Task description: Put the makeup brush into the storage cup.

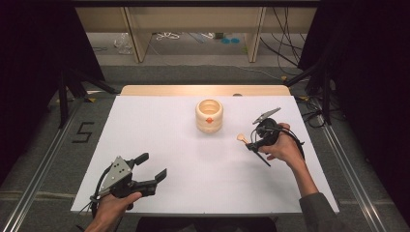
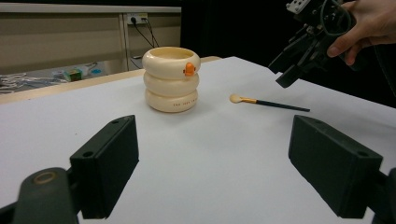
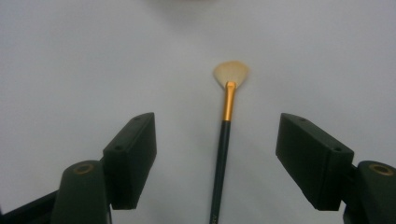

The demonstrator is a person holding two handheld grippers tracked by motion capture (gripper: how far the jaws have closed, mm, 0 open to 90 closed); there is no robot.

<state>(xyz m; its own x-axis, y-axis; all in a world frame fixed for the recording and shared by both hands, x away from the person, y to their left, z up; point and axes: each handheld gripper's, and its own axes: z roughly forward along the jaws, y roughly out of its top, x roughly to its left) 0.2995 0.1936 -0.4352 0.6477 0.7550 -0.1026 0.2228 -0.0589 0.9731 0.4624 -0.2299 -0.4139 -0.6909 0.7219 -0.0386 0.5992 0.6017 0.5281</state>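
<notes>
A cream, ribbed, ring-stacked holder with an orange spot stands upright at the middle back of the white board. Right of it lies a makeup brush with a pale fan head, gold ferrule and dark handle. My right gripper hovers just above the brush, open, one jaw on each side of the handle without touching it. My left gripper is open and holds nothing at the front left, pointing toward the holder.
The white board covers a wooden table. Dark stand legs rise at both sides. Beyond the table are shelf legs and loose cables on the floor. A "5" mark sits left of the board.
</notes>
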